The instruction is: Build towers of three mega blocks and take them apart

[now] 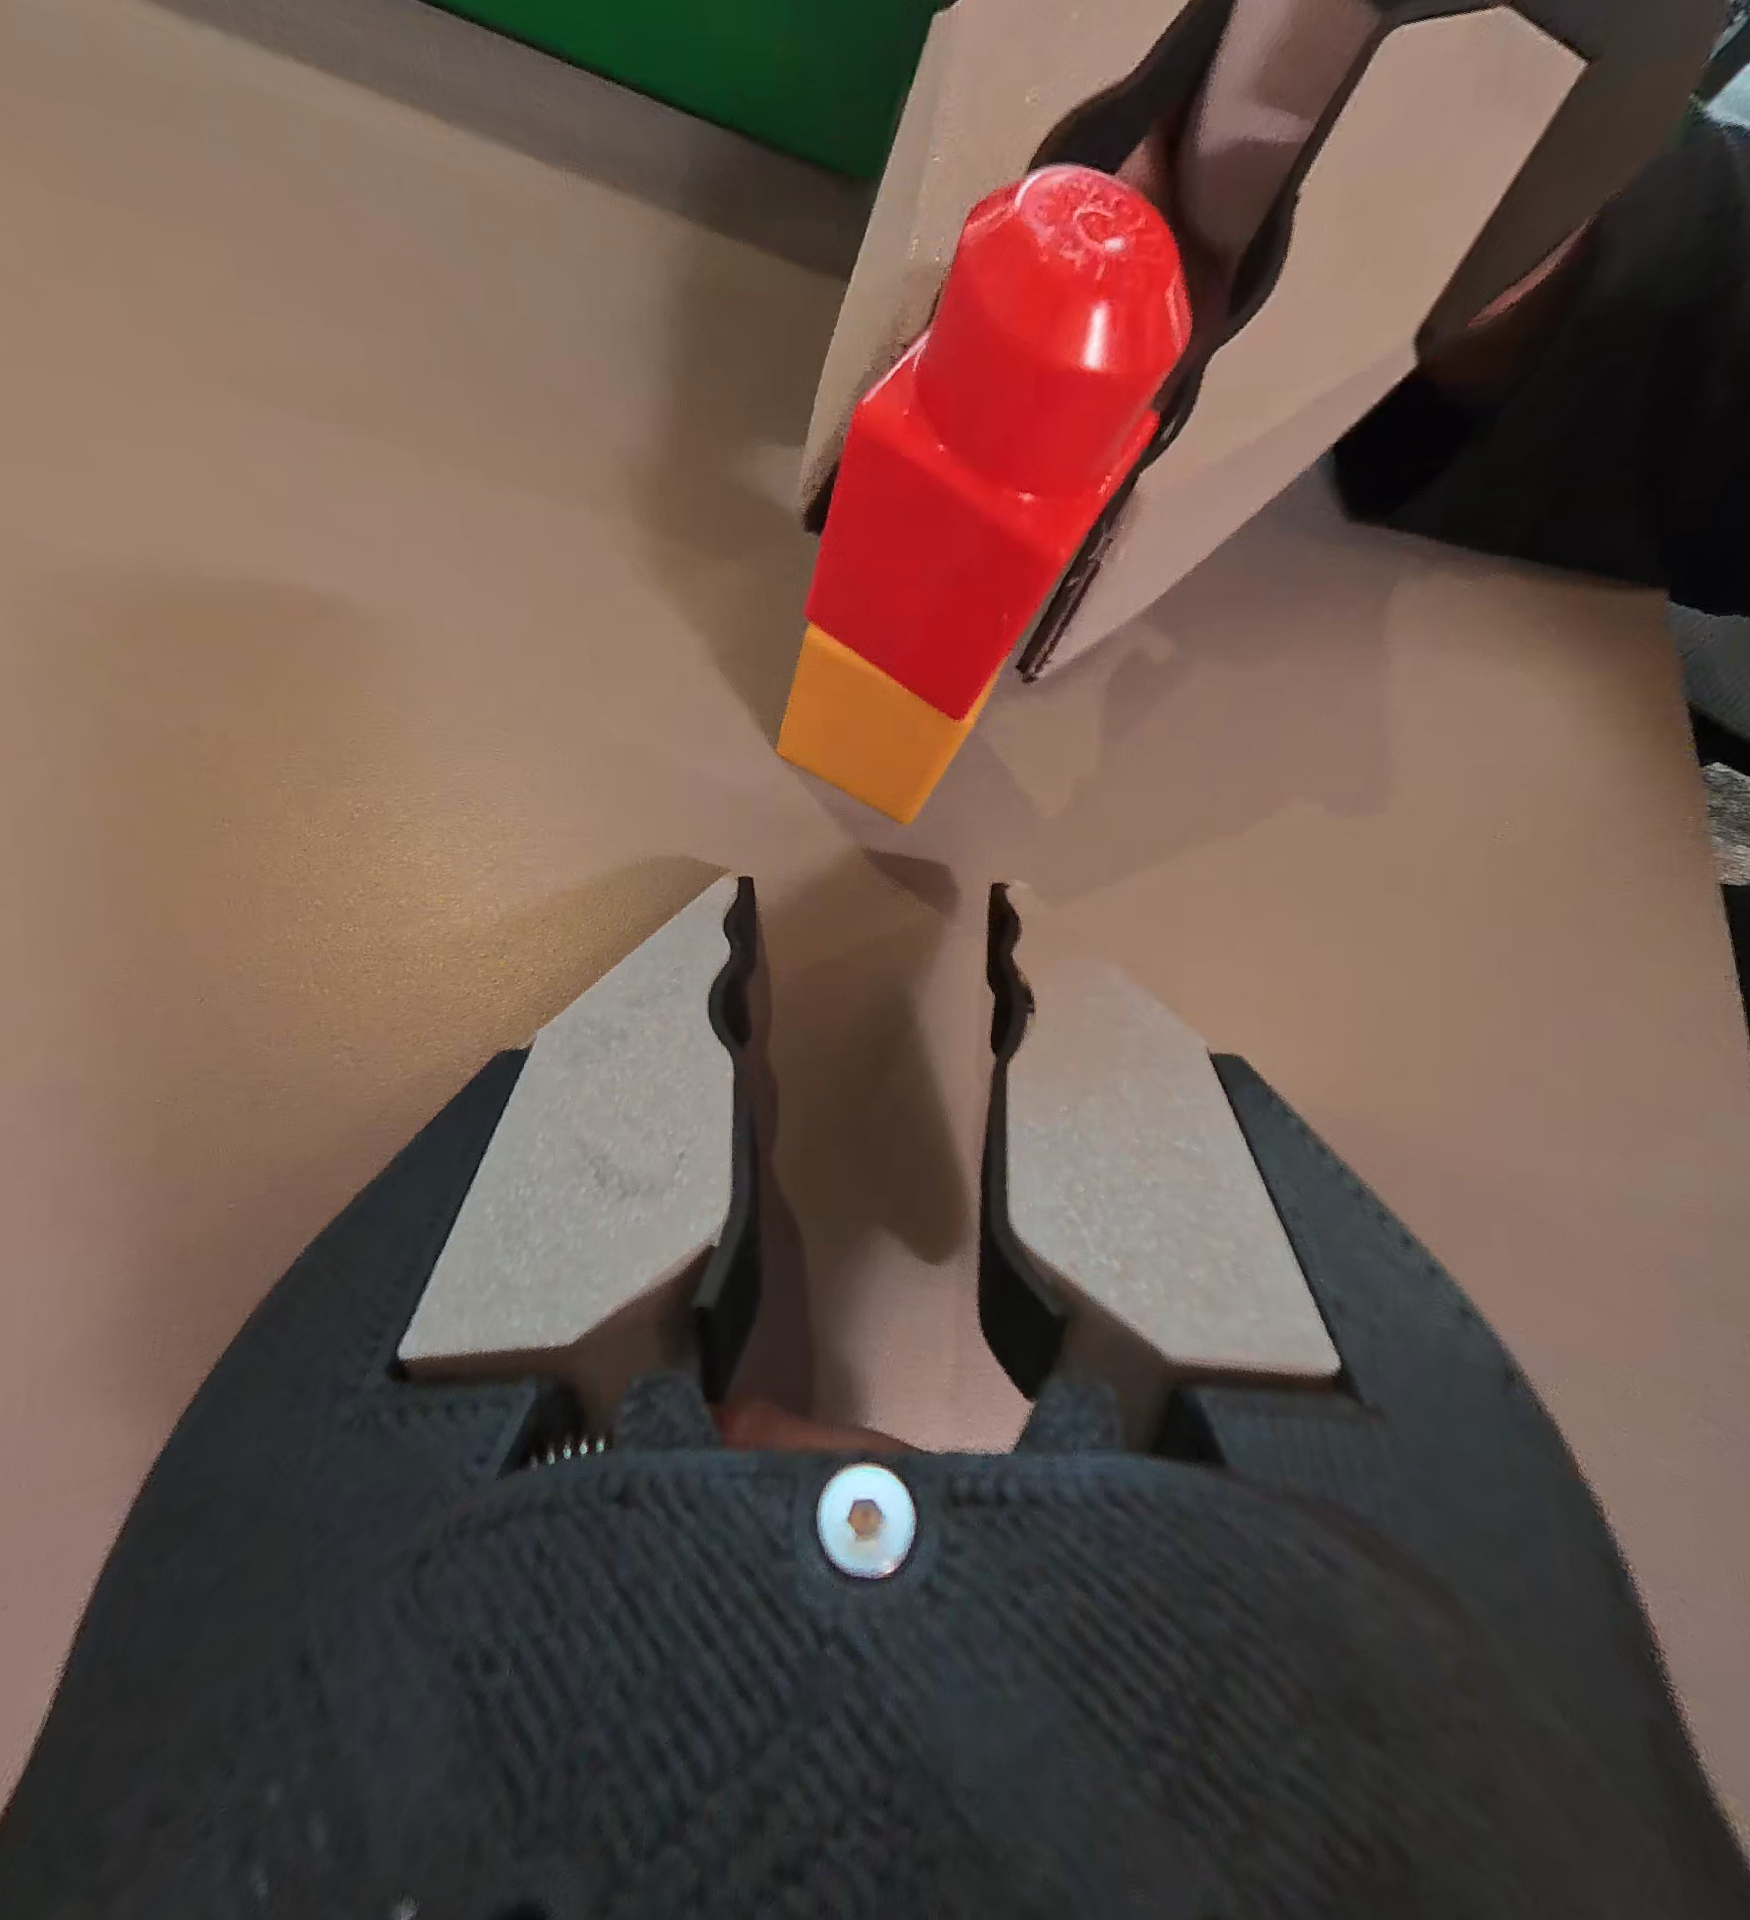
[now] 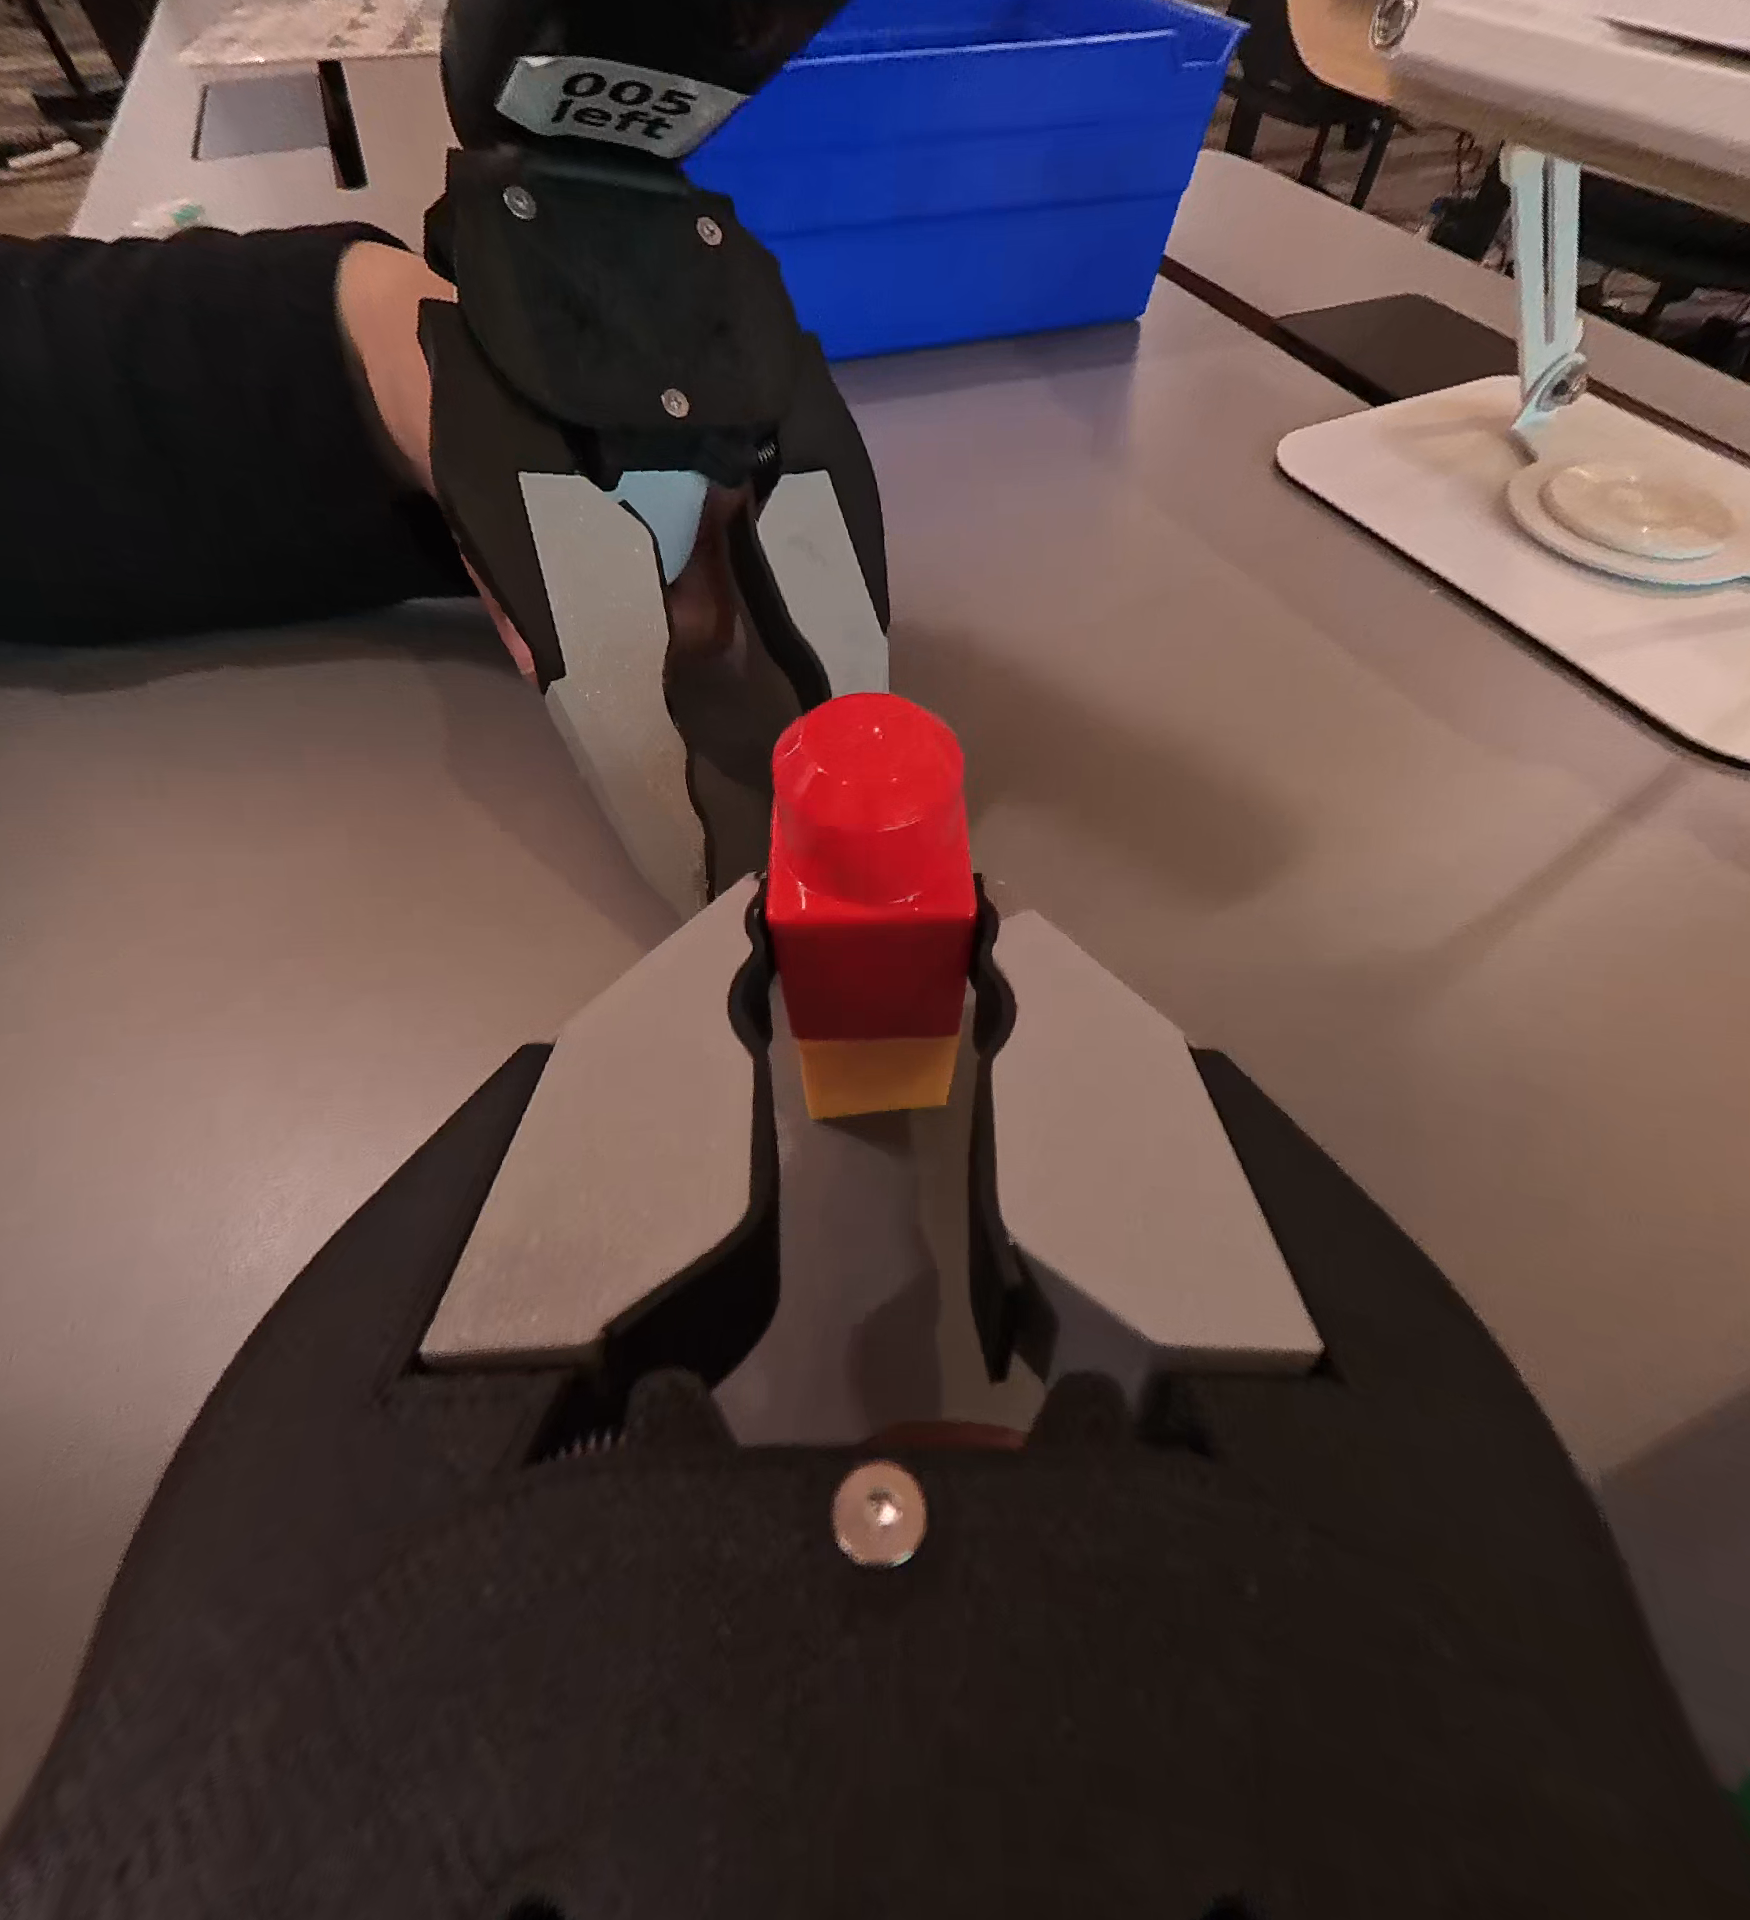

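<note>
My right gripper (image 2: 869, 920) is shut on a red block (image 2: 866, 966), with both pads pressed on its sides. An orange block (image 2: 876, 1075) is stuck under the red one, and the pair hangs tilted just above the table. In the left wrist view the red block (image 1: 975, 499) and the orange block (image 1: 866, 727) sit in the right gripper (image 1: 938, 582), just ahead of my left gripper (image 1: 871, 894). The left gripper is open and empty, its tips close below the orange block. It also shows in the right wrist view (image 2: 746, 769), behind the red block.
A blue bin (image 2: 954, 208) stands at the back of the table (image 2: 1266, 883). A white stand base (image 2: 1577, 540) lies at the right. A person's dark sleeve (image 2: 123, 416) lies at the left. A green object (image 1: 746, 62) is at the far edge. The green object (image 1: 746, 62) is about 20 cm from both grippers' fingertips.
</note>
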### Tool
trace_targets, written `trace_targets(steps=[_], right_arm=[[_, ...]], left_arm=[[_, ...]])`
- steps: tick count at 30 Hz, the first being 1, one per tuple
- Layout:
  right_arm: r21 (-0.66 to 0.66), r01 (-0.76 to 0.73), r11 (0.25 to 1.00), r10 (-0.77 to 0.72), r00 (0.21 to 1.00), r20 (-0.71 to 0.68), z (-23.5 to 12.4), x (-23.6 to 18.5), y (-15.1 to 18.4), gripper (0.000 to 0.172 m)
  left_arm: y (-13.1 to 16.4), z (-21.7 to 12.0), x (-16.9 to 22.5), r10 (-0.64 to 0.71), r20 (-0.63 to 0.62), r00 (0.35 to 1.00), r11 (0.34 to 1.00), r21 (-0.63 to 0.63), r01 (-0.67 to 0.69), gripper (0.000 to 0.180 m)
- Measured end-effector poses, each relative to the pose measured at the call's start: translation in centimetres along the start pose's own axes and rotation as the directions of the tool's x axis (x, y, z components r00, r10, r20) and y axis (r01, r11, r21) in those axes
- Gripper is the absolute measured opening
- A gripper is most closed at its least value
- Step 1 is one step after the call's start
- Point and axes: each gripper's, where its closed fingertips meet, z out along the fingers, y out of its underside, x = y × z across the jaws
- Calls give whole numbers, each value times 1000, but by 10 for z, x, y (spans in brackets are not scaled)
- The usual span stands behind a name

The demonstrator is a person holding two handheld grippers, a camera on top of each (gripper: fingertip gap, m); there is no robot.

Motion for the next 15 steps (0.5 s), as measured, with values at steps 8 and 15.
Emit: trace_targets(steps=[8,15], right_arm=[[36,-50,998,50,999,-4,-8,5,-3,45],[134,-74,988,75,997,-6,-19,1,-24,61]], left_arm=[[0,-1,1,-18,-19,1000,1000,4,18,43],[5,-12,11,-42,-64,997,998,-40,39,52]])
